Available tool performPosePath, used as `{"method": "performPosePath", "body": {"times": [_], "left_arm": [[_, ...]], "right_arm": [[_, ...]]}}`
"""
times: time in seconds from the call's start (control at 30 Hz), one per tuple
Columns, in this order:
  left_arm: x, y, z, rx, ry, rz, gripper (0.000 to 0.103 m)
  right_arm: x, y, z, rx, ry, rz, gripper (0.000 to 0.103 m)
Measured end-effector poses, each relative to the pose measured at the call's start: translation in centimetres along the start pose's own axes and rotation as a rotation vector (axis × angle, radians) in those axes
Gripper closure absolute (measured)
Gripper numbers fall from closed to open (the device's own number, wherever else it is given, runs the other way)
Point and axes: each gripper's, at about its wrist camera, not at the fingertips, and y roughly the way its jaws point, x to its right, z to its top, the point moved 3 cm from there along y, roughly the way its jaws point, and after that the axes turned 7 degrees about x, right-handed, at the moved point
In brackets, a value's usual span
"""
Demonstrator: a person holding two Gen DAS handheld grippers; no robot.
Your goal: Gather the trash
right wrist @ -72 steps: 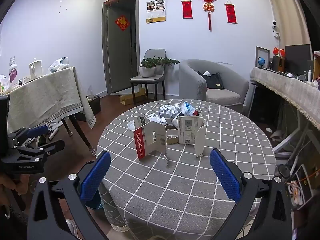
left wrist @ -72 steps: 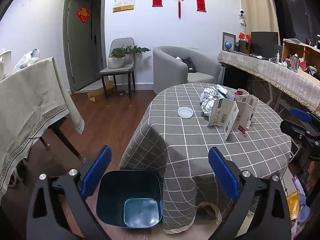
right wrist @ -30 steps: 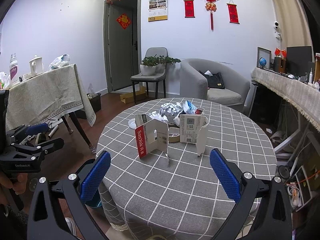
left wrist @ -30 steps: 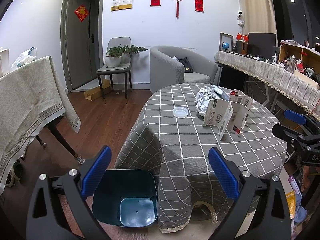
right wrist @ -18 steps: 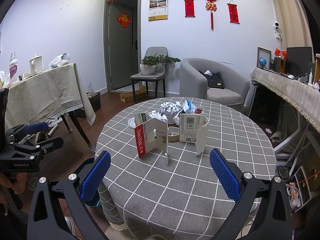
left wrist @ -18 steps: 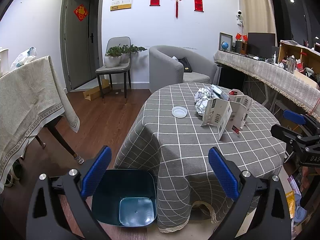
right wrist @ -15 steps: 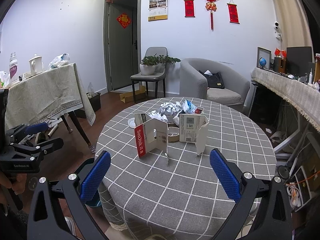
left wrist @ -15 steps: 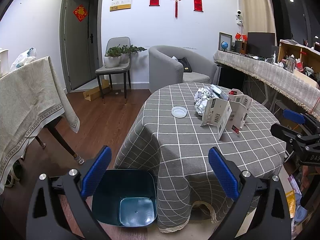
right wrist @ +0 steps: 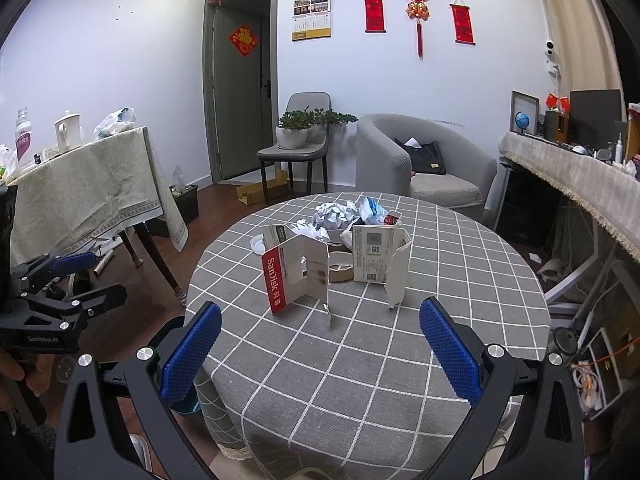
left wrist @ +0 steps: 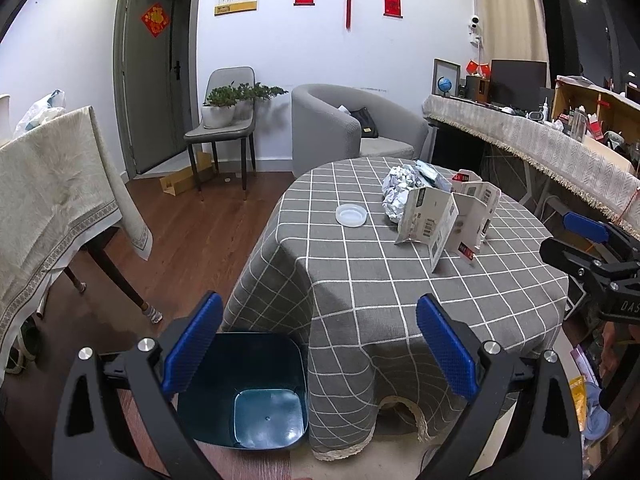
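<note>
Trash lies on a round table with a grey checked cloth (right wrist: pixel 360 360): a red-and-white SanDisk card package (right wrist: pixel 294 276), a second white card package (right wrist: pixel 380 258), crumpled paper (right wrist: pixel 334 214), a tape roll (right wrist: pixel 340 270) and a white lid (left wrist: pixel 351 214). A dark teal bin (left wrist: pixel 248 392) stands on the floor at the table's left side. My left gripper (left wrist: pixel 320 352) is open and empty above the bin. My right gripper (right wrist: pixel 320 352) is open and empty at the table's near edge.
A second table with a beige cloth (left wrist: pixel 48 184) stands at the left. A grey armchair (right wrist: pixel 424 168) and a chair with potted plants (right wrist: pixel 300 136) stand behind. A long cloth-covered counter (left wrist: pixel 540 140) runs along the right. Wood floor (left wrist: pixel 188 240) lies between the tables.
Both views drifted slightly; the left gripper moved back a little from the table and bin. Both grippers stayed open and empty.
</note>
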Motion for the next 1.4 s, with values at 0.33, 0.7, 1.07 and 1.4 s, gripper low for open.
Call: {"method": "performPosePath", "body": {"times": [0.33,0.7,1.07,1.4], "left_arm": [[0.7,0.2,-0.1,0.005,0.010,-0.028,0.007],[3.3,1.7,0.1,0.011,0.063,-0.160,0.026],[4.7,4.4,0.7,-0.006,0.040,-0.257,0.043],[7.0,6.3,1.3,-0.006,0.060,-0.382,0.061]], "right_arm": [[0.0,0.1,0.3,-0.013,-0.002,0.018,0.003],[1.7,1.5,0.8,-0.036,0.029,0.013,0.004],[3.8,3.7,1.3,-0.059,0.064,-0.008,0.021],[5.6,6.1,2.3,-0.063,0.089,0.000,0.021]]}}
